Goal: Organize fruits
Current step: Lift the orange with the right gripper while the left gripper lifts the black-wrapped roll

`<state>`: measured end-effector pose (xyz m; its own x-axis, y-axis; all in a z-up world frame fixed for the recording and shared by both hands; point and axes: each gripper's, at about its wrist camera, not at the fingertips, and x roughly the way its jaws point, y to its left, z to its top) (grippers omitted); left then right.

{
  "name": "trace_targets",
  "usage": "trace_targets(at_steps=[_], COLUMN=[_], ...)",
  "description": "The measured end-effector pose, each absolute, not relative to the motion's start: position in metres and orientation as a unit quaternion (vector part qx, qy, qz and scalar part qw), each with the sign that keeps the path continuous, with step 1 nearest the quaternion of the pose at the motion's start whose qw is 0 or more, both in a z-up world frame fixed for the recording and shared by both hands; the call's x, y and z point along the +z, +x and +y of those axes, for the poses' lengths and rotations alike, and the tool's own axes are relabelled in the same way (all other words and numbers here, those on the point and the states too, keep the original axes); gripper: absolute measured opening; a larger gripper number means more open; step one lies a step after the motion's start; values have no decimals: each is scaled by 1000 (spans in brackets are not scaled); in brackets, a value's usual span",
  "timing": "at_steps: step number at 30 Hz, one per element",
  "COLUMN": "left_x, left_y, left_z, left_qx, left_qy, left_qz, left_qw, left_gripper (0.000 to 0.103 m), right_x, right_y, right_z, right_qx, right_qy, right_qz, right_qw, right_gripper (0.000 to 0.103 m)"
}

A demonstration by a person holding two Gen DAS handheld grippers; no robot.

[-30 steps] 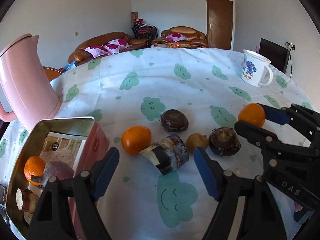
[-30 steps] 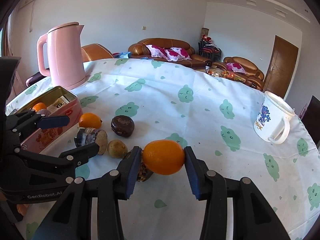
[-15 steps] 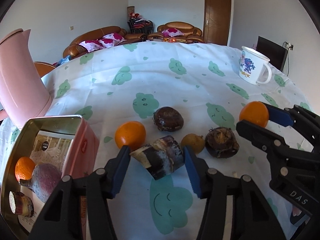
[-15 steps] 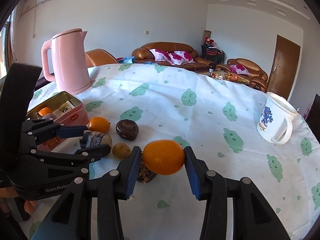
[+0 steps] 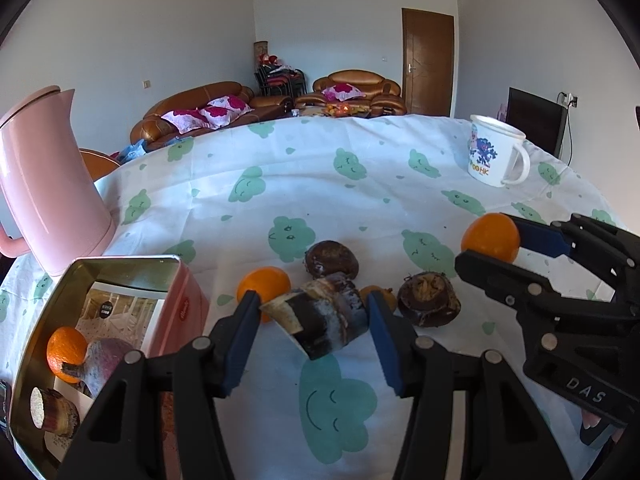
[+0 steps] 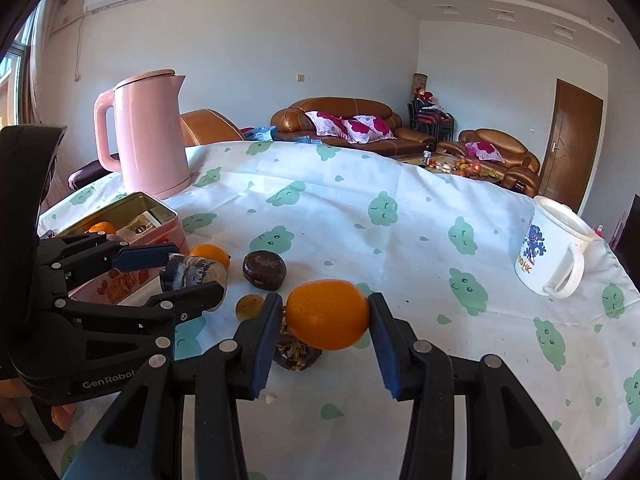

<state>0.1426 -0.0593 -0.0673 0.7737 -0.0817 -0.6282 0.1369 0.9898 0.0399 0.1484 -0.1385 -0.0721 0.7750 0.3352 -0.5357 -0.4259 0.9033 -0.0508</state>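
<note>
Left wrist view: my left gripper (image 5: 314,322) is pinched on the dark stubby chunk (image 5: 318,322), blue pads touching both its sides. I can't tell if the chunk is off the tablecloth (image 5: 280,184) yet. Its long axis runs crosswise between the pads, pale cut end toward the left pad. The open tin (image 5: 120,264) sits to the lower left of the gripper, close by, already holding an orange (image 5: 64,354), a purplish root (image 5: 100,364) and another cut piece (image 5: 50,412). So the move I'd judge next is a short swing left and slightly back toward me to drop the chunk in. Loose on the cloth behind the chunk: an orange (image 5: 262,284), a dark round fruit (image 5: 330,258), a small brownish one (image 5: 380,294), a rough brown one (image 5: 428,300). My right gripper (image 5: 490,238) shows on the right, gripping an orange (image 5: 490,238).

Right wrist view: right gripper (image 6: 326,314) is clamped on the orange (image 6: 326,314), held above the cloth, pads on its left and right ends, long axis crosswise. The tin (image 6: 168,210) lies far left, beyond the left gripper (image 6: 172,270), which is between me and it. The left hand is clearly nearer the tin, so it should probably go first; the right would cross over it and risk a clash. A kettle (image 6: 148,132) stands behind the tin, a mug (image 6: 552,252) off to the right, both out of the way.
</note>
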Motion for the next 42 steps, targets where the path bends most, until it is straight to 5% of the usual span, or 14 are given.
trace_targets(at_steps=[42], left_x=[-46], left_y=[107], left_z=[-59], left_qx=[-30], left_qy=[54], left_qz=[225], left_qw=[972], left_gripper=[56], right_x=[-56], right_y=[118], right_z=[-152], right_qx=[225], right_qy=[-65], right_qz=[175], right_qw=[956], right_gripper=[46])
